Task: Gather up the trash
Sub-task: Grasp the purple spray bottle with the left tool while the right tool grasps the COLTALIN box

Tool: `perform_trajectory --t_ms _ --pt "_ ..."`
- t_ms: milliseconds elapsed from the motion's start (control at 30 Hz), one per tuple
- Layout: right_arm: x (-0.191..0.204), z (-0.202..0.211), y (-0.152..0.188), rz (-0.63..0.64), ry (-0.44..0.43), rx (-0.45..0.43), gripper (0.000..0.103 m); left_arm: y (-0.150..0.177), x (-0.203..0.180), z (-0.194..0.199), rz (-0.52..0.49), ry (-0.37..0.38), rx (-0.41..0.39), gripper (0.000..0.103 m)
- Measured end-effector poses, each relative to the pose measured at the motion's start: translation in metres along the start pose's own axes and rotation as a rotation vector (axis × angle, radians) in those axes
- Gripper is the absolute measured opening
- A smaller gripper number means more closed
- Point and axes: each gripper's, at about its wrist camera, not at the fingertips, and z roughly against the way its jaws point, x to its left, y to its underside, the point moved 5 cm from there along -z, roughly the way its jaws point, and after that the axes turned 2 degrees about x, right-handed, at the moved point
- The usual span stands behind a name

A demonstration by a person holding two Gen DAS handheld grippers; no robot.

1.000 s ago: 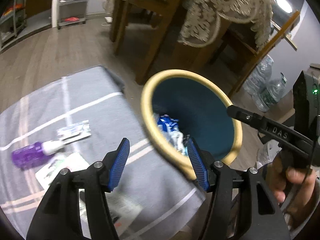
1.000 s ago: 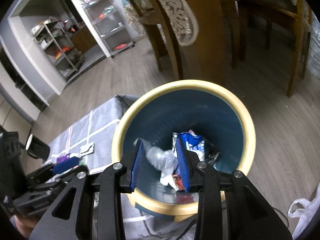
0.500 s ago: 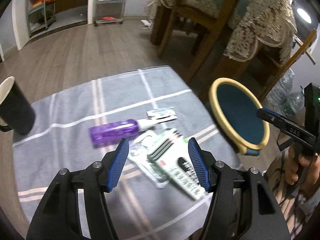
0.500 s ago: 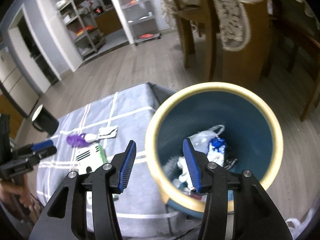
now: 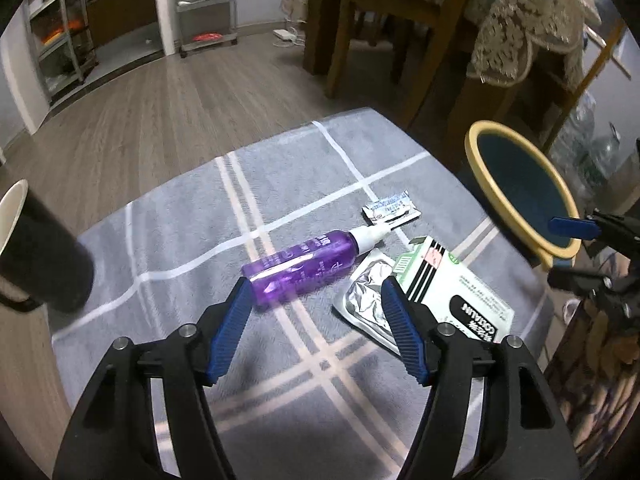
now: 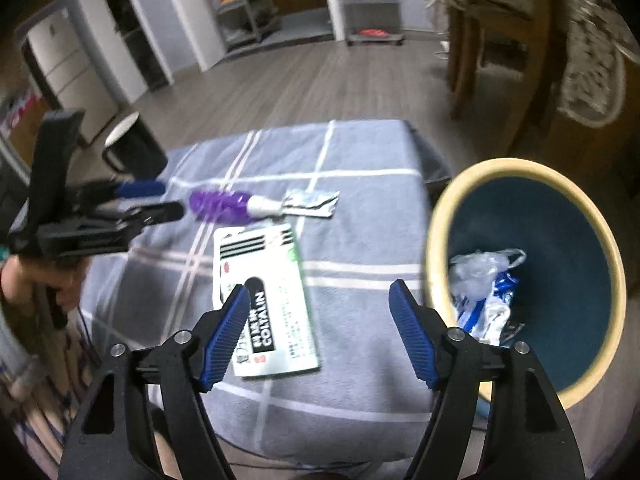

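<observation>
Both the left gripper [image 5: 316, 324] and right gripper [image 6: 320, 332] gape wide and empty, so the round purple bottle [image 5: 304, 266], well apart from the bin [image 5: 520, 184], may roll if nudged off-centre.

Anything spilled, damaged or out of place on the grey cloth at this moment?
Nothing spilled. The purple bottle lies on its side, nozzle resting on a small foil sachet; a torn-open foil pouch sits under the white package. All uncollected trash.

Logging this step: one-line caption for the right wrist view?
Open right gripper above white packet on the grey cloth, bin alongside.
</observation>
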Motion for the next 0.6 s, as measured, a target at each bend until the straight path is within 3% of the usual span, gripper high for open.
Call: perform_trajectory --t_ms 267,600 --pt "0.022 -0.03 0.005 0.057 0.013 0.105 0.076 -0.012 -0.005 -0.04 -0.112 -0.025 0.057 0.066" --pt "0.038 -0.065 0.01 0.109 0.02 0.198 0.076 -0.01 0.004 -0.064 -0.124 -0.03 0.134 0.065"
